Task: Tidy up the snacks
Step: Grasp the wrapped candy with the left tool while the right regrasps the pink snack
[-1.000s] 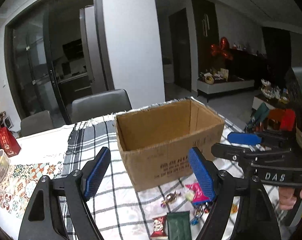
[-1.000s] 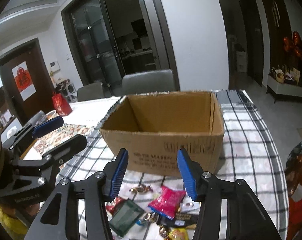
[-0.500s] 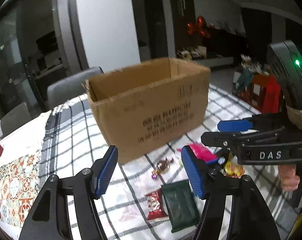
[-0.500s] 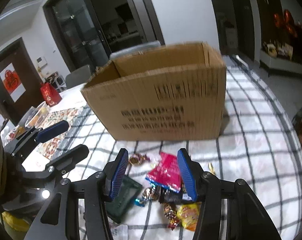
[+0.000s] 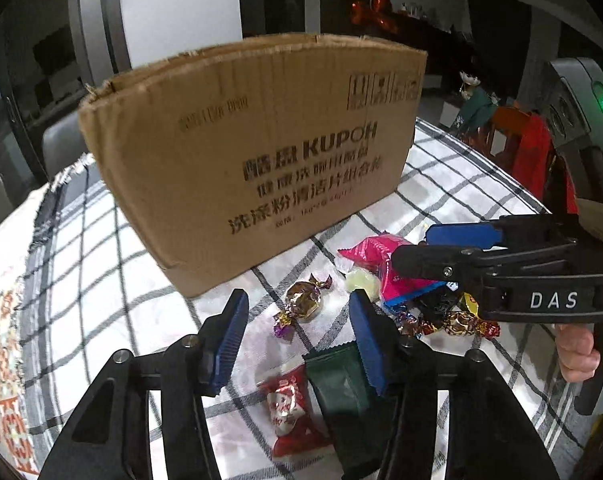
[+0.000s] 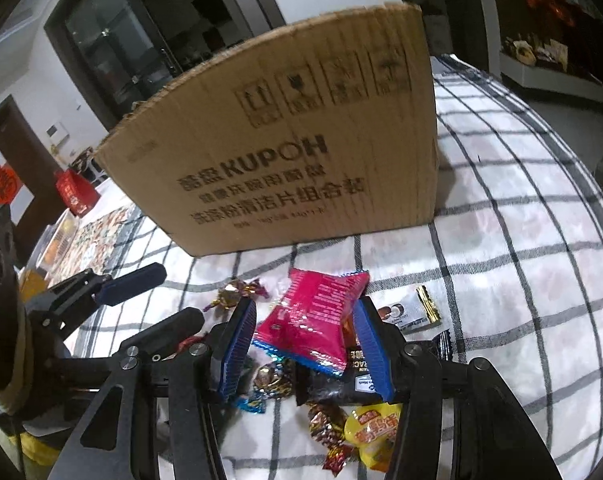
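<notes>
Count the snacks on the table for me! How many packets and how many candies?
Packets: 6 (pink, green, red, black, yellow, white)
Twist candies: 3
Pale candy: 1
Total: 10 that show; the pile may hide more.

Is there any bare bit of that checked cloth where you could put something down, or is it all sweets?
Bare checked cloth lies right of the cardboard box, beyond the small white packet. More bare cloth sits left of the gold-wrapped candy. Crowded: the pile around the pink packet, before the box.
</notes>
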